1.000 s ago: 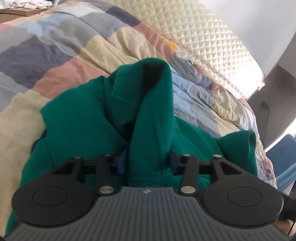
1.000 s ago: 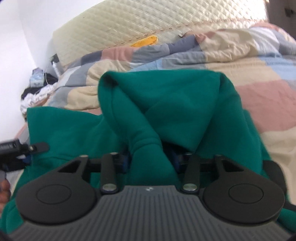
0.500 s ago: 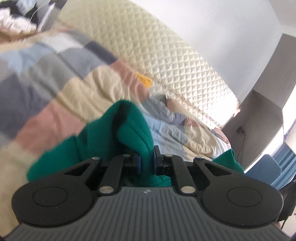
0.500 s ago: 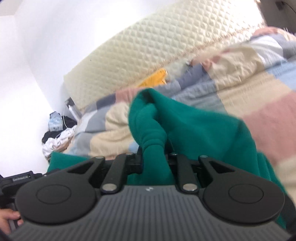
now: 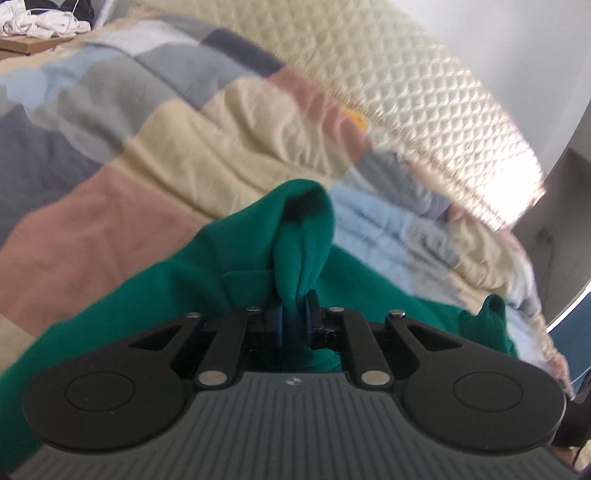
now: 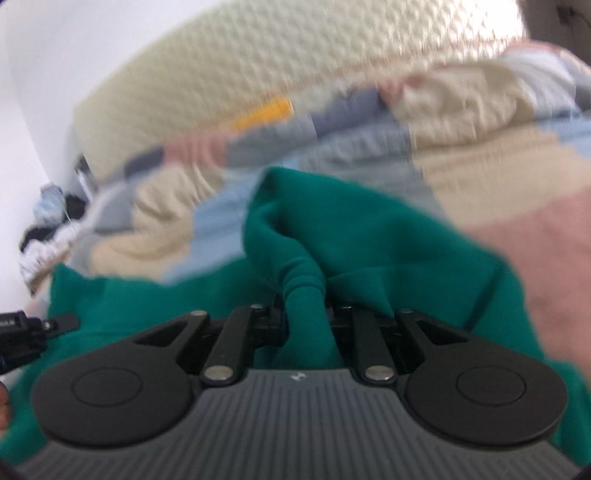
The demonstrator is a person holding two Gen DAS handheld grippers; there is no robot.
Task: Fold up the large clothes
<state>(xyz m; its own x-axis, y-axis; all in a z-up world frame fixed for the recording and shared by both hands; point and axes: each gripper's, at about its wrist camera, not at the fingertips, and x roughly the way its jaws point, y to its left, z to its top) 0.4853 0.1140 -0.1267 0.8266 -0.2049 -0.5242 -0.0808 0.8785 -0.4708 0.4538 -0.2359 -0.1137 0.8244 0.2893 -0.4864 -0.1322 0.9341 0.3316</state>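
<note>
Two black claws grip one green fleece garment (image 5: 155, 295) over a bed covered by a patchwork quilt (image 5: 110, 122) of pink, cream, grey and pale-blue squares. In the left wrist view, the left claw (image 5: 295, 325) is clenched on a bunched fold of the green fabric, its blue pads (image 5: 277, 325) pressing the cloth from both sides; its jaws have just been closing, with the fabric between them. The fold rises from the claw into a peaked hump, while the rest of the garment spreads low across the quilt toward the near edge. A second green peak (image 5: 487, 325) stands at the right of that view.

In the right wrist view, blurred by motion, the right claw (image 6: 304, 325) is likewise clamped on a rolled ridge of the same green garment (image 6: 369, 236), its jaws also having just been closing on the cloth. The left claw's black tip (image 6: 37, 326) shows at the left edge of this view, against the green fabric.

A cream quilted headboard (image 5: 406, 96) runs behind the quilt in both views, with a small yellow item (image 6: 266, 110) lying where quilt and headboard meet. A heap of white and dark clothes (image 5: 40, 22) sits on a wooden surface at the far left of the bed.
</note>
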